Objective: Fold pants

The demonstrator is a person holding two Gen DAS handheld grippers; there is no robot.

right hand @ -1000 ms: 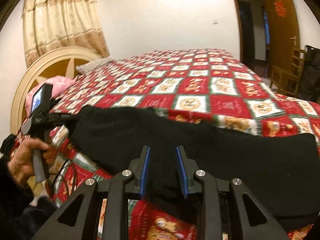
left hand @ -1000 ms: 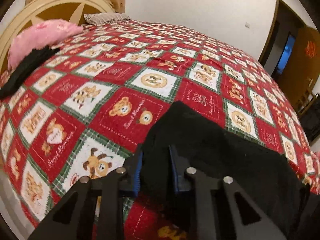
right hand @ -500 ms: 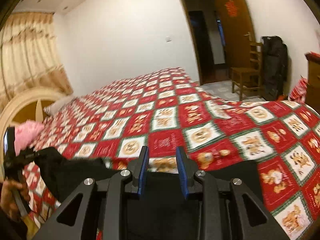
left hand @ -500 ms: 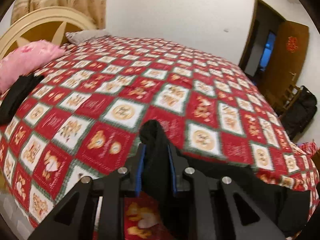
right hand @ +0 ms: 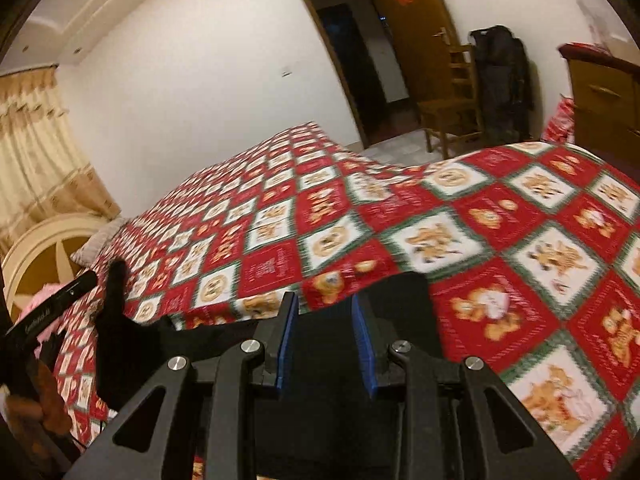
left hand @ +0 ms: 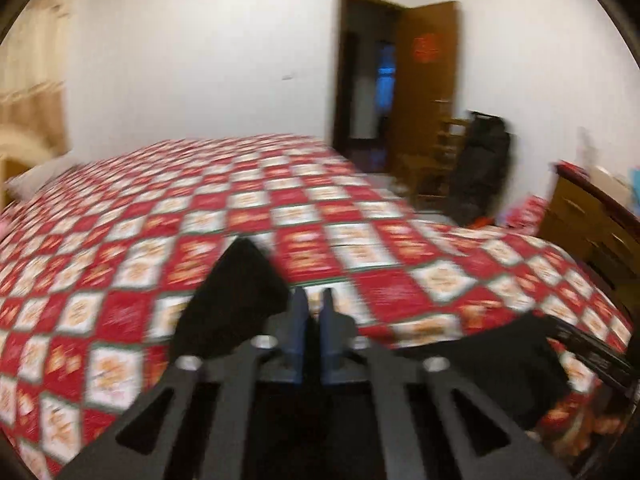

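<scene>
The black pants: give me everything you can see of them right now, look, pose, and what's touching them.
The black pants are plain, dark, soft matte cloth with no visible details. They are lifted off the red patchwork bedspread and stretched between both grippers. The right gripper pinches a thick fold between its blue pads. The left gripper is shut on a thin edge, with a flap sticking up beside it. The middle sags toward the bed; whether it touches is unclear.

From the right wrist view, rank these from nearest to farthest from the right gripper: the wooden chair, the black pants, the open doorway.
1. black pants: between the right gripper fingers.
2. wooden chair: past the bed's far edge, upper right.
3. open doorway: in the back wall, left of the chair and beyond it.
</scene>
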